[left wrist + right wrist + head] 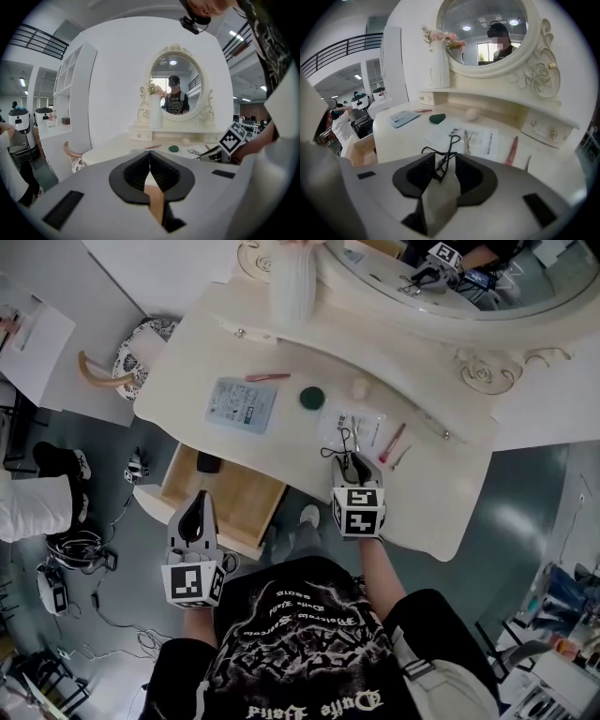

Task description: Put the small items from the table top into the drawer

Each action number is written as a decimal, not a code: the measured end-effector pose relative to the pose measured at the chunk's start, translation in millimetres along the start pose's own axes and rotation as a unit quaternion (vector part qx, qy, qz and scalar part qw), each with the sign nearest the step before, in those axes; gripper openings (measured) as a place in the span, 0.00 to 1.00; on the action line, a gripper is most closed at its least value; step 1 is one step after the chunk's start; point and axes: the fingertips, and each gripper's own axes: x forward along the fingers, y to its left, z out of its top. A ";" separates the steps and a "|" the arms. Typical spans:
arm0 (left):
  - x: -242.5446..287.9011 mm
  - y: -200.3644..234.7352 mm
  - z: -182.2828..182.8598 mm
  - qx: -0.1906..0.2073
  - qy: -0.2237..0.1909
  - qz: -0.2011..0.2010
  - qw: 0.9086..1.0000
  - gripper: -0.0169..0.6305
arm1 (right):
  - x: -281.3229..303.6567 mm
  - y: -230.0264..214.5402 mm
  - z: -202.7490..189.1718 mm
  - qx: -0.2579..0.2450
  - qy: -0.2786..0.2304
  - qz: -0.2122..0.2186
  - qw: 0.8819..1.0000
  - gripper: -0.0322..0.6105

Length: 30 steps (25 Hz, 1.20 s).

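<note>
My right gripper (349, 461) rests low over the front edge of the cream dressing table (441, 512). Its jaws stand a little apart around a black wire eyelash curler (448, 149), whose loops stick out ahead; a gap shows beside the curler, which lies on the table top (335, 448). My left gripper (198, 499) hangs over the open wooden drawer (239, 507), shut and empty (149, 157). Further back lie a clear packet of tools (352, 422), a pink stick (392, 442), a green disc (312, 397), a white ball (360, 387), a blue packet (242, 405) and a red stick (267, 377).
A dark object (208, 463) lies in the drawer's back corner. A white vase (293, 282) and an oval mirror (487, 296) stand at the back of the table. A patterned stool (141, 357) sits to the left. Cables trail on the floor (84, 549).
</note>
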 end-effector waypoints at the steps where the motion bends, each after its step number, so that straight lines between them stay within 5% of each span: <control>1: -0.7 0.8 -0.5 0.000 0.001 0.001 1.000 0.05 | 0.3 -1.0 -1.0 -0.001 0.004 -0.004 1.000 0.26; 9: -0.5 8.1 0.7 -0.001 0.000 0.004 1.000 0.05 | 2.4 -9.6 -1.7 -0.003 0.014 -0.035 0.999 0.12; 30: -9.1 20.8 3.4 -0.010 -0.018 0.009 1.000 0.05 | -15.0 -1.7 22.6 -0.009 -0.032 -0.031 0.999 0.12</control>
